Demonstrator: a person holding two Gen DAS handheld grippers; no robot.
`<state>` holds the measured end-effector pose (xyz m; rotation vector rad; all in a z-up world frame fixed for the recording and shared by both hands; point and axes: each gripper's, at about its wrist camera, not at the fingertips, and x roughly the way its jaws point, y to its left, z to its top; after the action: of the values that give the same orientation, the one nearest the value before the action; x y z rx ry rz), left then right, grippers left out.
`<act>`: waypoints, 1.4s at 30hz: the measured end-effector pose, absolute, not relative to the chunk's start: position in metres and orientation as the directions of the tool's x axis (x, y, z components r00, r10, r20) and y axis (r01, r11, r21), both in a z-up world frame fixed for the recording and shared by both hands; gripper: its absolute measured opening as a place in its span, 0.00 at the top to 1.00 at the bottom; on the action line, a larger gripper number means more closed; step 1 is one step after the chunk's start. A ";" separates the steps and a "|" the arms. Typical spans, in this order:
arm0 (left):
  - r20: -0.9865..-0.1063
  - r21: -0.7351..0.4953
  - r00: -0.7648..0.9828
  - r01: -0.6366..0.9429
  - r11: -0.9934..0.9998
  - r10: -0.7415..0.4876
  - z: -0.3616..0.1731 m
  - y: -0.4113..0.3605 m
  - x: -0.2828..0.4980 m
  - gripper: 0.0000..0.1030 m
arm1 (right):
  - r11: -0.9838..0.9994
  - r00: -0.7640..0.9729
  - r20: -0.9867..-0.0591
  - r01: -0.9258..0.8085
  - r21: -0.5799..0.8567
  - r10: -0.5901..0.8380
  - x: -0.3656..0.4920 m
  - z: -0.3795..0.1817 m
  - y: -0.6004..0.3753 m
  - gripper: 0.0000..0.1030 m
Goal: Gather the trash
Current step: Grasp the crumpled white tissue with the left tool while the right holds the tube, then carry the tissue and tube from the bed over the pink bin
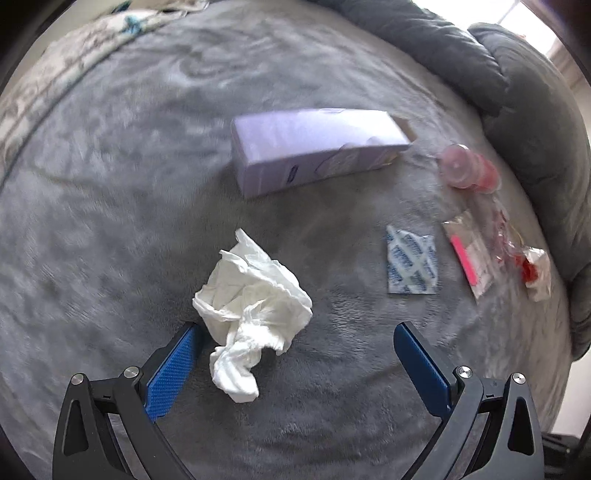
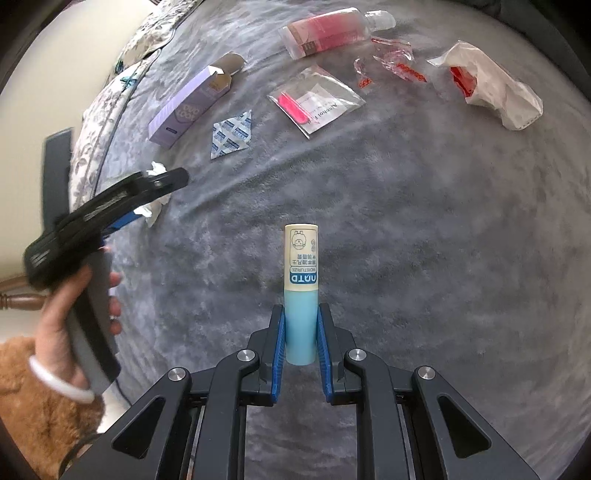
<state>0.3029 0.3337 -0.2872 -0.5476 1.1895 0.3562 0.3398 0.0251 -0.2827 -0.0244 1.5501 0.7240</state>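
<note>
A crumpled white tissue (image 1: 251,314) lies on the grey blanket (image 1: 110,221), just inside my open left gripper (image 1: 295,332), close to its left finger. My right gripper (image 2: 301,317) is shut on a cream and light blue lip balm tube (image 2: 301,295) and holds it above the blanket. The left gripper also shows in the right wrist view (image 2: 162,184), over the tissue (image 2: 155,210). Other trash lies around: a purple carton (image 1: 314,147), a blue-printed sachet (image 1: 412,264), a clear bag with a pink strip (image 1: 469,254), and a white and red wrapper (image 2: 491,88).
A pink bottle (image 2: 328,31) lies at the far side, also seen end-on in the left wrist view (image 1: 467,171). Small clear and red wrappers (image 2: 399,62) lie beside it. A rolled grey blanket edge (image 1: 517,92) bounds the right. A floral sheet (image 2: 96,122) lies left, a brown plush (image 2: 33,406) lower left.
</note>
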 end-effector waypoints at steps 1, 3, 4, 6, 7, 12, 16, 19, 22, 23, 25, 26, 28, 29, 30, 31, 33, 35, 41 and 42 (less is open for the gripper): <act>-0.939 -0.209 0.343 -0.532 0.820 -0.017 -0.289 0.333 0.303 0.01 | 0.796 -0.139 -0.903 -0.432 0.424 0.406 0.338 -0.284 0.033 0.84; -0.948 -0.132 0.313 -0.539 0.832 0.053 -0.287 0.329 0.303 0.29 | 0.794 -0.143 -0.902 -0.432 0.428 0.408 0.336 -0.286 0.037 0.84; -0.952 -0.075 0.287 -0.546 0.835 0.103 -0.286 0.327 0.304 0.45 | 0.793 -0.144 -0.901 -0.431 0.430 0.409 0.336 -0.286 0.036 0.84; -0.948 -0.057 0.291 -0.551 0.833 0.127 -0.279 0.327 0.301 0.82 | 0.790 -0.147 -0.900 -0.435 0.431 0.410 0.335 -0.285 0.035 0.84; -0.949 -0.104 0.303 -0.559 0.822 0.086 -0.279 0.330 0.298 0.84 | 0.788 -0.146 -0.899 -0.438 0.432 0.412 0.334 -0.284 0.035 0.84; -0.931 -0.166 0.360 -0.579 0.798 0.068 -0.266 0.337 0.277 0.87 | 0.767 -0.141 -0.890 -0.462 0.446 0.433 0.329 -0.274 0.036 0.84; -0.883 -0.243 0.461 -0.606 0.757 0.086 -0.227 0.334 0.232 0.87 | 0.730 -0.137 -0.884 -0.515 0.449 0.447 0.319 -0.261 0.047 0.84; -0.868 -0.224 0.471 -0.652 0.724 0.156 -0.202 0.329 0.181 0.87 | 0.684 -0.152 -0.872 -0.564 0.463 0.465 0.305 -0.250 0.061 0.84; -0.864 -0.205 0.448 -0.728 0.654 0.228 -0.184 0.324 0.119 0.87 | 0.609 -0.185 -0.858 -0.634 0.477 0.480 0.283 -0.238 0.082 0.84; -0.868 -0.203 0.431 -0.760 0.618 0.245 -0.182 0.325 0.091 0.87 | 0.576 -0.201 -0.851 -0.659 0.484 0.485 0.271 -0.233 0.091 0.84; -0.881 -0.206 0.395 -0.815 0.541 0.261 -0.180 0.324 0.040 0.87 | 0.503 -0.244 -0.834 -0.702 0.504 0.495 0.247 -0.224 0.109 0.84; -0.889 -0.208 0.373 -0.845 0.492 0.266 -0.181 0.322 0.012 0.87 | 0.459 -0.267 -0.825 -0.726 0.512 0.498 0.231 -0.220 0.119 0.84; -0.899 -0.225 0.347 -0.889 0.399 0.267 -0.183 0.316 -0.039 0.87 | 0.372 -0.321 -0.808 -0.762 0.530 0.494 0.200 -0.213 0.138 0.84; -0.905 -0.228 0.328 -0.911 0.343 0.271 -0.183 0.310 -0.069 0.87 | 0.322 -0.353 -0.798 -0.777 0.541 0.488 0.180 -0.209 0.148 0.84; -0.908 -0.233 0.317 -0.925 0.300 0.273 -0.184 0.305 -0.091 0.87 | 0.276 -0.387 -0.789 -0.786 0.553 0.477 0.162 -0.207 0.156 0.84; -0.912 -0.243 0.309 -0.936 0.254 0.269 -0.185 0.299 -0.115 0.87 | 0.221 -0.432 -0.778 -0.792 0.570 0.456 0.138 -0.205 0.166 0.84; -0.924 -0.245 0.279 -0.957 0.155 0.260 -0.191 0.282 -0.166 0.87 | 0.140 -0.478 -0.779 -0.809 0.570 0.407 0.099 -0.203 0.179 0.84; -0.932 -0.250 0.264 -0.964 0.086 0.248 -0.199 0.264 -0.198 0.87 | 0.039 -0.530 -0.779 -0.818 0.573 0.334 0.052 -0.202 0.192 0.84; -0.959 -0.236 0.214 -0.966 -0.106 0.187 -0.241 0.204 -0.291 0.87 | -0.212 -0.592 -0.801 -0.797 0.565 0.092 -0.083 -0.224 0.203 0.84; -0.963 -0.232 0.207 -0.963 -0.135 0.175 -0.252 0.195 -0.304 0.87 | -0.230 -0.591 -0.804 -0.793 0.565 0.063 -0.097 -0.230 0.203 0.84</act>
<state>-0.3043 0.1948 -0.2518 -1.2967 0.8508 1.2234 -0.0967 0.2034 -0.2295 -0.8927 1.4374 1.8784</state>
